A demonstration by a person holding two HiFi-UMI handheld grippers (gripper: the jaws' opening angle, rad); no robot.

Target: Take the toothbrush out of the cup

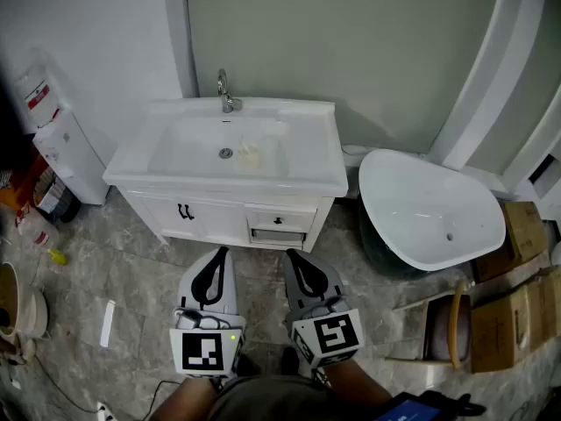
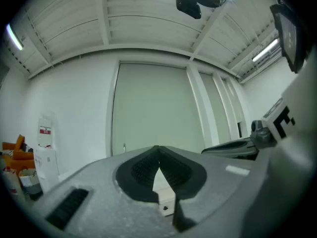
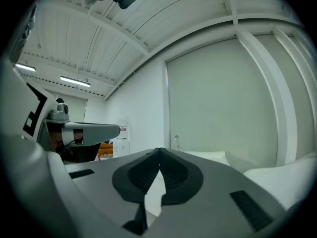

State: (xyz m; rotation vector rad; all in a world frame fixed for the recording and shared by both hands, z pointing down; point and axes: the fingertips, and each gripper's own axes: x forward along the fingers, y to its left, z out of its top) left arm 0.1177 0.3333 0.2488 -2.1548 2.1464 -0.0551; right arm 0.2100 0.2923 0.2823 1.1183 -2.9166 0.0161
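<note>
Head view: the white washbasin cabinet (image 1: 219, 219) stands well ahead of both grippers. The left gripper (image 1: 219, 261) and right gripper (image 1: 294, 263) point level, jaws closed on nothing. A pale translucent cup-like object (image 1: 251, 153) sits in the basin beside the drain; the toothbrush is too small to discern. Arriving with the jaws closed could topple it.

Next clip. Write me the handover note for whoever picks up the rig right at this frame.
Left gripper: shut, empty, held level in front of the person.
Right gripper: shut, empty, level beside it.
Things: a pale see-through thing sits in the sink beside the drain, probably the cup; no toothbrush can be made out.
Done: nothing; both grippers are short of the sink.
Left: step up, open one gripper, pull the toothbrush out.
</note>
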